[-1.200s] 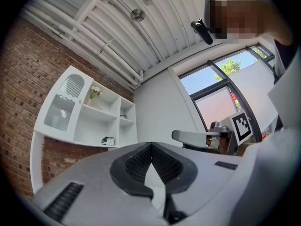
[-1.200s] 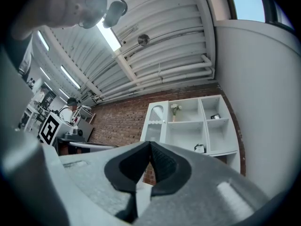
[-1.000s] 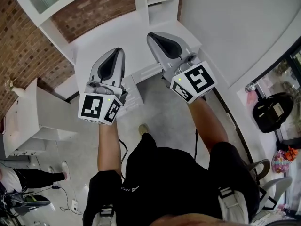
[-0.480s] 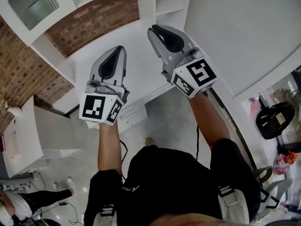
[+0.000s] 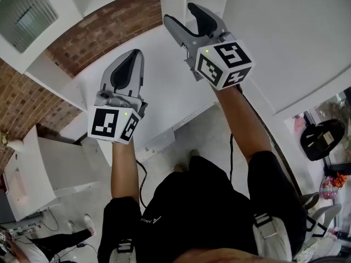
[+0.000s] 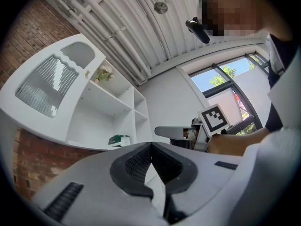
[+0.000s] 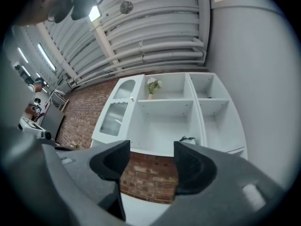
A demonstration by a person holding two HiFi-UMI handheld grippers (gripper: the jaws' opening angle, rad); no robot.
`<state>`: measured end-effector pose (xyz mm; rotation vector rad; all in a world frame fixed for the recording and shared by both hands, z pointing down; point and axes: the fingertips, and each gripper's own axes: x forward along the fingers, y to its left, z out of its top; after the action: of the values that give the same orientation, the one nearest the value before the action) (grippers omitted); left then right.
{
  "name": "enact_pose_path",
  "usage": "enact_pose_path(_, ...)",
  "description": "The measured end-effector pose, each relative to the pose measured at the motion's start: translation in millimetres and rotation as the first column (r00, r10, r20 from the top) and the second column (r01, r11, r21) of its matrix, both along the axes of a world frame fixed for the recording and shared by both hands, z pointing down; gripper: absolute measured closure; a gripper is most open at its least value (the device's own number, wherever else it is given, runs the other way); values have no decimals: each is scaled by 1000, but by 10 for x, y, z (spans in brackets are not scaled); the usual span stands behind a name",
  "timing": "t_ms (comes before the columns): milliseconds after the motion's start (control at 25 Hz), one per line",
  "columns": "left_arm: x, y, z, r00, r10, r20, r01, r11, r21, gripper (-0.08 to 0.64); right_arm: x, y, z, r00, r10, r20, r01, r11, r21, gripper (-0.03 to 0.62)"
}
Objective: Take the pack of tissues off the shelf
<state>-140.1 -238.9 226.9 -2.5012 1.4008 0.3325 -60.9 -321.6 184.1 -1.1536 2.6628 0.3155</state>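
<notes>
The white shelf unit fills the middle of the right gripper view, above a brick wall. The right gripper faces it, its jaws opening with nothing between them. The left gripper is clenched and empty. The pack of tissues lies at the lower compartment's right end, just above the right jaw's tip, apparently lengthwise along the board. That makes the right gripper look better placed, and nothing blocks its path. A flower vase stands one shelf up, well apart.

Left gripper, right gripper: grey shells, black ribbed pads; right's jaws opening, nothing between. Cube on each: white, black square markers, green light. Black top, small white logo. Black cable.
</notes>
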Motion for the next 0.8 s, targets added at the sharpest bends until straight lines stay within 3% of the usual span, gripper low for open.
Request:
enact_pose_path(480, -58, -1029, -55, 997, -77, 12, 77, 997, 9, 561, -169, -1569, -129, 999, 36, -33, -38, 997, -66, 213)
enact_pose_path(800, -19, -1613, -85, 995, -97, 3, 97, 995, 12, 561, -294, -2403, -291, 998, 36, -56, -41, 995, -88, 181)
